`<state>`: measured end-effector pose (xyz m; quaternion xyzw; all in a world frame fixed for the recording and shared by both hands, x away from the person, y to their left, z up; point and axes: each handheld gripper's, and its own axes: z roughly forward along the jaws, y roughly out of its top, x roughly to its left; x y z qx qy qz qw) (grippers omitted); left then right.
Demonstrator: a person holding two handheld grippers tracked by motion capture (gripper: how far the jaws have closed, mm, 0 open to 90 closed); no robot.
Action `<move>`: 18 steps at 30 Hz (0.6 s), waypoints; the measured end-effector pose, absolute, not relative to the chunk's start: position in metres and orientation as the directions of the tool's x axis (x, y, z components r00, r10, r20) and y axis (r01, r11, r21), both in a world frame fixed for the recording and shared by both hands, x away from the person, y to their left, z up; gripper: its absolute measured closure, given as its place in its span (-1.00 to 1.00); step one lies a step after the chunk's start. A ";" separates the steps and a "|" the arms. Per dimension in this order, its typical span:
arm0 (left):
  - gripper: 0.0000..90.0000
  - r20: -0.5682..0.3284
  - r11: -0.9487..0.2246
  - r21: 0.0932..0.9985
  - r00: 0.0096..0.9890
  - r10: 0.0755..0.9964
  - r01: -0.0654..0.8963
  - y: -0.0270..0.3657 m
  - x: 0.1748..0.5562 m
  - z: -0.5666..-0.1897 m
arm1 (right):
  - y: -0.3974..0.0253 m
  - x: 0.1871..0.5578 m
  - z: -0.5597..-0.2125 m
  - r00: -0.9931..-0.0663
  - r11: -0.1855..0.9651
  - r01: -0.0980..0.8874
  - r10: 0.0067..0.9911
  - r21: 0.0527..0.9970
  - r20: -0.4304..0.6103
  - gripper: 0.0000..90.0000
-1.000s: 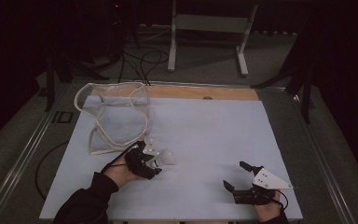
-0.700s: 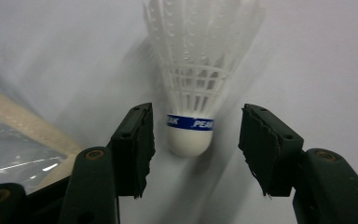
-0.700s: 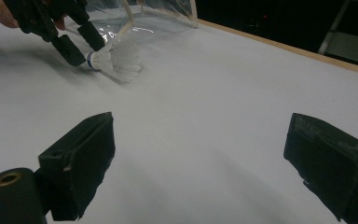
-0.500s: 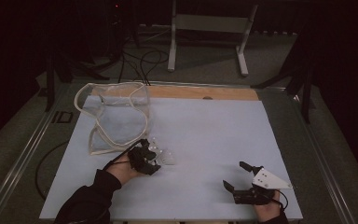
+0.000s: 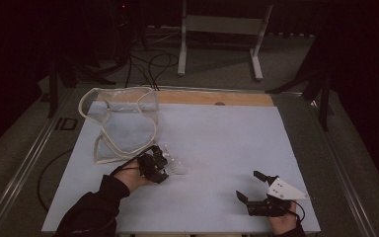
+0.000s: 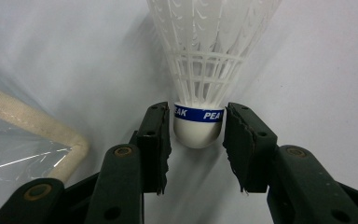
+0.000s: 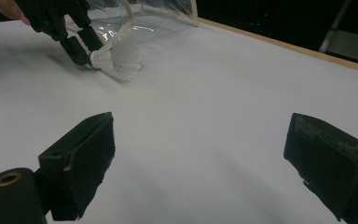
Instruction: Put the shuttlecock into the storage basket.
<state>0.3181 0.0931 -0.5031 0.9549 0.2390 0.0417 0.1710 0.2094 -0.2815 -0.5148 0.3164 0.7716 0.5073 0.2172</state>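
Left tongs [image 6: 198, 135] bracket the shuttlecock [image 6: 199, 126] cork on the surface [image 5: 217, 143], jaws flanking it with slim gaps seen up close; from above, contact is unclear. Beside it lies a clear bag [image 5: 123, 123]. Right tongs [image 5: 256, 186] rest spread, well apart.

High view is looking forward and down from above the person's side, far off, taking in the whole table [image 5: 217, 148]. Left gripper view is looking along its jaws, very close on the shuttlecock [image 6: 204, 70] just ahead of them. Right gripper view is looking low across the table toward the left gripper [image 7: 81, 44], farther off. All three are sharing the shuttlecock.
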 end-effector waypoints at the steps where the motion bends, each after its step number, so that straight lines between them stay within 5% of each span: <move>1: 0.38 0.000 -0.830 0.342 0.884 0.468 0.440 0.093 0.318 -0.503 | -0.281 0.209 -0.515 -0.706 0.284 0.269 0.708 0.920 -0.012 -0.81; 18: 0.43 -0.005 -0.855 0.284 0.892 0.452 0.435 0.086 0.323 -0.508 | -0.281 0.210 -0.515 -0.705 0.281 0.274 0.709 0.920 -0.006 -0.81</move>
